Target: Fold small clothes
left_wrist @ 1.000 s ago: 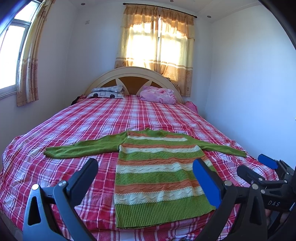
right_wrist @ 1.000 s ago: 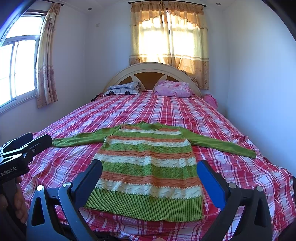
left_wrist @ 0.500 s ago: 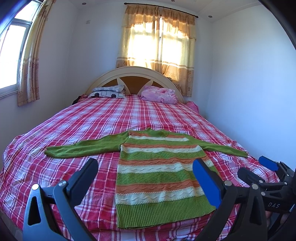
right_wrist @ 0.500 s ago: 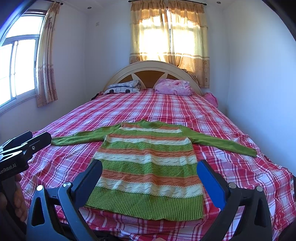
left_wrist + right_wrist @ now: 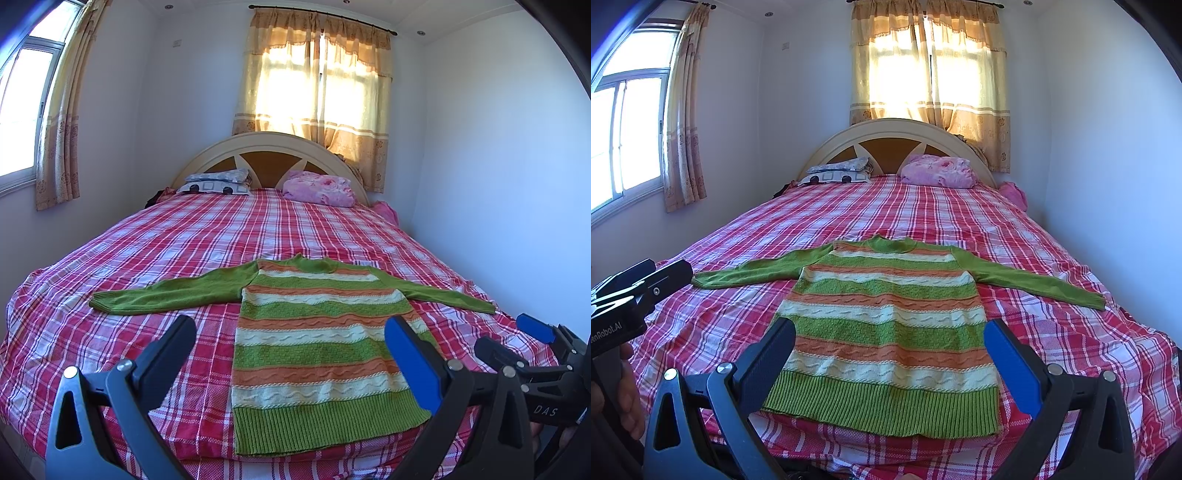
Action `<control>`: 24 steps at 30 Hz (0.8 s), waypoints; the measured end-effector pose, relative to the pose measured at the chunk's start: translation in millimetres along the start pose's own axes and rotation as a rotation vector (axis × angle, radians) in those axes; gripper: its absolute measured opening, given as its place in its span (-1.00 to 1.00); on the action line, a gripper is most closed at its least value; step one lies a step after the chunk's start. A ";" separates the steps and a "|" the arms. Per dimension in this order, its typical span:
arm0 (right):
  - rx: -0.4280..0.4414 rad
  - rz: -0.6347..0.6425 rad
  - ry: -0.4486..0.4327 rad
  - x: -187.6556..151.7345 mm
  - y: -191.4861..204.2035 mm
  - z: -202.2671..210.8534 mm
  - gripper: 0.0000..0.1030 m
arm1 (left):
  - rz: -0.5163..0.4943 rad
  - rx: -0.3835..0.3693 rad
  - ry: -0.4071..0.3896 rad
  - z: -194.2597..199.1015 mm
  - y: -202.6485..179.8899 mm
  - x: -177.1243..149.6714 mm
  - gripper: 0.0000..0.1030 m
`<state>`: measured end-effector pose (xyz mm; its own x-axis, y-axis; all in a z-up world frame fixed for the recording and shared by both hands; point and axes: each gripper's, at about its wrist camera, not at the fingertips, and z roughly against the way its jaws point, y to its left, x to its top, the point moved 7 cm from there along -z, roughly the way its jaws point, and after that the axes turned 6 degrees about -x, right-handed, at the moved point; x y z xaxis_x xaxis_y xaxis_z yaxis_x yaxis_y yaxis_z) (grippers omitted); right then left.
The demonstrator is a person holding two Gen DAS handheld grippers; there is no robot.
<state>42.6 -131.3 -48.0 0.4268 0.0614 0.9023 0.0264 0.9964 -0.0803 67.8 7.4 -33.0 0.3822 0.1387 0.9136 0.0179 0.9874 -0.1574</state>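
Note:
A small knitted sweater [image 5: 317, 354] with green, orange and cream stripes lies flat on the bed, hem nearest me, both green sleeves spread out to the sides. It shows in the right wrist view [image 5: 886, 328] too. My left gripper [image 5: 291, 350] is open and empty, held above the hem's left part. My right gripper [image 5: 890, 354] is open and empty, held above the hem. The right gripper also shows at the right edge of the left wrist view [image 5: 517, 339], and the left gripper at the left edge of the right wrist view [image 5: 646, 277].
The bed has a red, pink and white checked sheet [image 5: 221, 236]. A patterned pillow [image 5: 216, 182] and a pink pillow [image 5: 319, 188] lie at the curved headboard [image 5: 269, 147]. Walls stand close on both sides, with curtained windows behind and at left.
Both grippers have drifted slightly, so the sweater sits a little lower in the views. Nothing was gripped and the sweater has not moved.

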 end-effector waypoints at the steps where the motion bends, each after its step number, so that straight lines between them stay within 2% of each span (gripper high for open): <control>1: 0.000 0.000 0.000 -0.7 0.1 0.2 0.98 | 0.000 0.000 0.000 -0.4 -0.1 -0.1 1.00; 24: 0.030 0.012 0.017 -1.4 3.0 -4.4 0.98 | 0.002 0.003 0.014 -5.8 12.2 -0.9 1.00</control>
<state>46.1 -128.7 -51.4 0.4425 0.0725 0.8938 -0.0055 0.9969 -0.0782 73.1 18.8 -37.9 0.3951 0.1397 0.9079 0.0143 0.9873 -0.1582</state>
